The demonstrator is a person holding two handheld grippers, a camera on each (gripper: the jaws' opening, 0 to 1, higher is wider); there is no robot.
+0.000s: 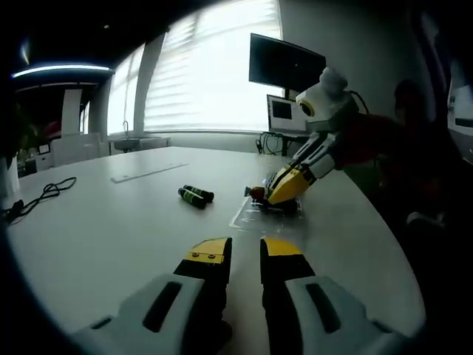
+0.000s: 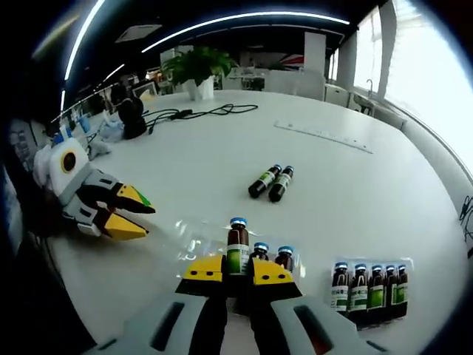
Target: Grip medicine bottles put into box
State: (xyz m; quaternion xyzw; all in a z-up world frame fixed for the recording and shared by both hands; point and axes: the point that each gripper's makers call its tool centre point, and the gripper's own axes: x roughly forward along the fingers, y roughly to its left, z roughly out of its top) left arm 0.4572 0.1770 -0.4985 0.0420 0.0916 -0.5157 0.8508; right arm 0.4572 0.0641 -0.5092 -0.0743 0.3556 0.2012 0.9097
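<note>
Here the right gripper (image 2: 236, 272) pinches a brown glass medicine bottle with a blue cap and green label (image 2: 237, 248) between its yellow-tipped fingers (image 2: 204, 269), upright over the clear plastic tray (image 2: 194, 238) on the white table (image 2: 222, 163). Two more bottles (image 2: 272, 256) stand just behind it; a row of five (image 2: 368, 285) sits beside the tray, two loose ones (image 2: 270, 182) lie beyond. The left gripper (image 1: 244, 259) hovers near the tray, fingers slightly spread, holding nothing.
</note>
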